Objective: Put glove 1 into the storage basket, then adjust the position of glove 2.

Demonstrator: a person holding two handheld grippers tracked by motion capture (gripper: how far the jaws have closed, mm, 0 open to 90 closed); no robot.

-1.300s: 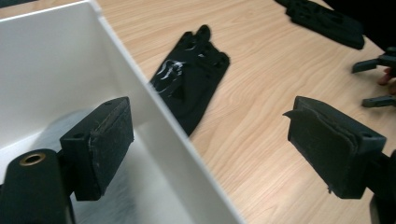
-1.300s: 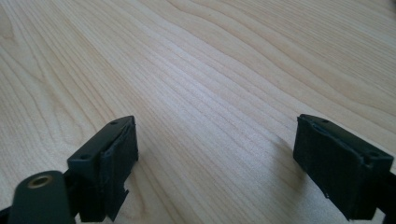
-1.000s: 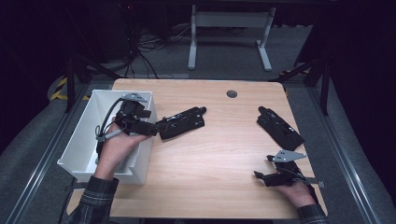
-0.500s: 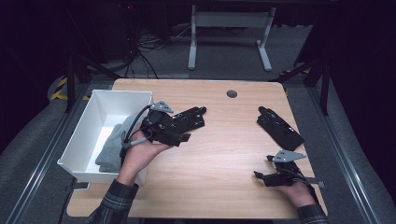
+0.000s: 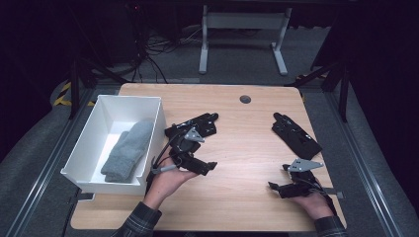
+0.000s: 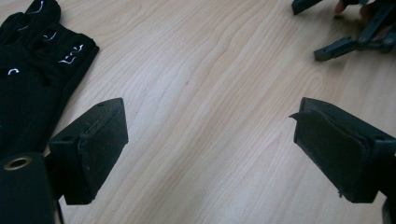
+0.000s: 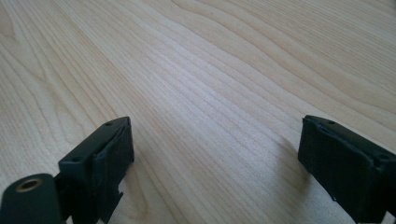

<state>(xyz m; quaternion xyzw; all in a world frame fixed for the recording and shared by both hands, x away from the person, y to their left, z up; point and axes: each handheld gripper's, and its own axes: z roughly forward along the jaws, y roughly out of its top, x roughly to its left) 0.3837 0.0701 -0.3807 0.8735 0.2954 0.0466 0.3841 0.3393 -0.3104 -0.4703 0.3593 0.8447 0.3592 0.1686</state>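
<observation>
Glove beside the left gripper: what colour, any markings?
Black glove with small white markings on it, clearest in the left gripper view.

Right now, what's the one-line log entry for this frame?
left gripper: open, empty, beside black glove | right gripper: open, empty, low over table | grey glove: in white bin | second black glove: far right, untouched

**Hidden and cropped bits**

Black glove [image 6: 32,70] cut by the left gripper view's left edge; its white markings too small to read. In high view the left gripper [image 5: 190,153] covers part of it. Grey sock [image 5: 127,149] partly behind bin wall [image 5: 106,178].
</observation>
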